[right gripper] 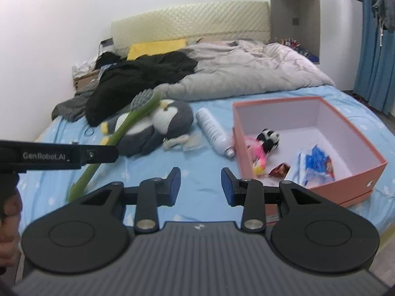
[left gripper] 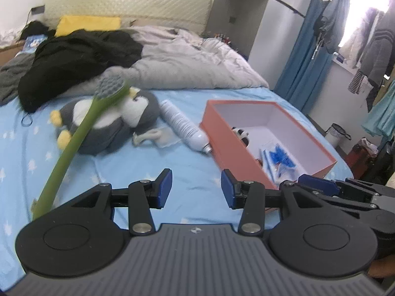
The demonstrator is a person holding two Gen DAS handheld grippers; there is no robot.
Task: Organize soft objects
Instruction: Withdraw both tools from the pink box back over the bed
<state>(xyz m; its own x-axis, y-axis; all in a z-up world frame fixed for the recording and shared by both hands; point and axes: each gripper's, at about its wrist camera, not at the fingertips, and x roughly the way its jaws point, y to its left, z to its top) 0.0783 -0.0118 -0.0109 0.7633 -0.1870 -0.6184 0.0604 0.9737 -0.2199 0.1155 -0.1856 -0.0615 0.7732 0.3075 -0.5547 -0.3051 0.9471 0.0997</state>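
A grey and white penguin plush (left gripper: pixel 111 123) (right gripper: pixel 158 128) lies on the blue bed sheet. A long green stem with a grey bristly head (left gripper: pixel 74 148) (right gripper: pixel 118 133) leans across it. To the right stands an orange box (left gripper: pixel 237 157) (right gripper: pixel 276 101) with a panda plush (left gripper: pixel 238 132) (right gripper: pixel 267 138), a pink toy (right gripper: pixel 256 153) and a blue and white packet (left gripper: pixel 279 160) (right gripper: pixel 316 165) inside. My left gripper (left gripper: pixel 196 188) (right gripper: pixel 108 154) hangs open over bare sheet, short of the penguin. My right gripper (right gripper: pixel 200 187) (left gripper: pixel 303 180) is open too, near the box's front left corner.
A white bottle (left gripper: pixel 182 125) (right gripper: pixel 214 133) lies between penguin and box. Black clothes (left gripper: pixel 74 59) and a grey duvet (left gripper: pixel 197 64) are heaped behind, before a yellow pillow (left gripper: pixel 86 23). A blue curtain (left gripper: pixel 308 49), hanging clothes and a bin (left gripper: pixel 337 133) are to the right of the bed.
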